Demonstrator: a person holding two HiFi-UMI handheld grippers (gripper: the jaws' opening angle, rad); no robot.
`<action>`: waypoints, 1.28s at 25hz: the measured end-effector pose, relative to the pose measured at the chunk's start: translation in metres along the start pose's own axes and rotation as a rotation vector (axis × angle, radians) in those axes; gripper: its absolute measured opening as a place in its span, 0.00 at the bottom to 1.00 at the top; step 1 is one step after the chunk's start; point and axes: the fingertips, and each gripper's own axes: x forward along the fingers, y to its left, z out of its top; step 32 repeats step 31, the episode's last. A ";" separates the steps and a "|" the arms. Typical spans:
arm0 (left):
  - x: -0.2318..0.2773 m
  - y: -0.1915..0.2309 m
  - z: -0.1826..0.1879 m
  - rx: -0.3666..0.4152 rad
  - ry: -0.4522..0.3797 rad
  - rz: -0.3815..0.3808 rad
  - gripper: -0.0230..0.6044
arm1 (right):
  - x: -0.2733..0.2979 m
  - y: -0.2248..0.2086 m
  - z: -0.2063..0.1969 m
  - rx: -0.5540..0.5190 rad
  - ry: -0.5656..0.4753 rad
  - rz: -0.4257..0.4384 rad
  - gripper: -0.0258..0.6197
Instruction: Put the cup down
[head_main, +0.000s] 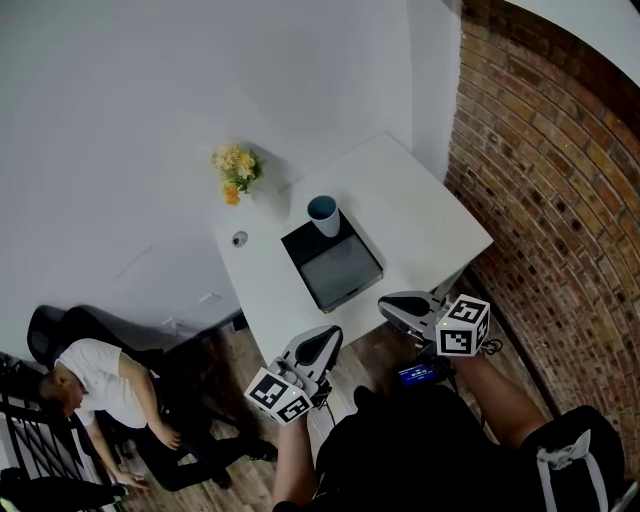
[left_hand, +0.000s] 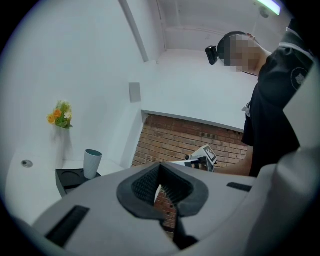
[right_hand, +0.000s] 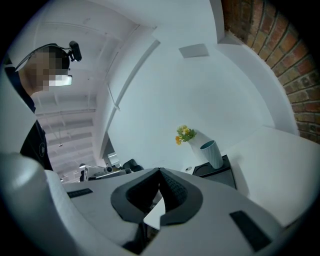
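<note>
- Closest in are the left tool (head_main: 326, 340) and the right tool (head_main: 388, 305), both held low in front of the person's body, just off the near edge of the white bench (head_main: 420, 215).
- Left tool: jaws closed tip to tip with nothing between them. Its own view just shows a bit of brick through the little gap behind the pads.
- Right tool: same deal, jaws pressed together and empty.
- The cup (head_main: 323, 214) is pale blue-green and stands upright on the far end of a black tray (head_main: 340, 270) in the middle of the bench. It's well ahead of both tools and neither touches it. It sits ahead-left of the left tool and ahead-right of the right tool.
- Beyond the cup there are yellow and orange flowers (head_main: 236, 168) by the white wall.
- A small round thing (head_main: 239, 239) lies on the bench off the tray's left side; can't tell what it is.
- Brick wall (head_main: 560, 200) runs along the right tool's side.
- Another person (head_main: 100, 385) sits down on the floor, way off to the left tool's side.
</note>
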 end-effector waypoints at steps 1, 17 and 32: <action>0.001 0.000 0.000 -0.001 0.000 0.000 0.05 | 0.000 -0.001 0.000 0.000 0.002 -0.002 0.06; -0.002 0.018 0.009 -0.123 -0.098 0.019 0.05 | 0.001 -0.005 -0.002 -0.049 0.024 -0.040 0.06; -0.004 0.023 0.007 -0.144 -0.106 0.017 0.05 | 0.003 -0.010 -0.002 -0.065 0.014 -0.078 0.06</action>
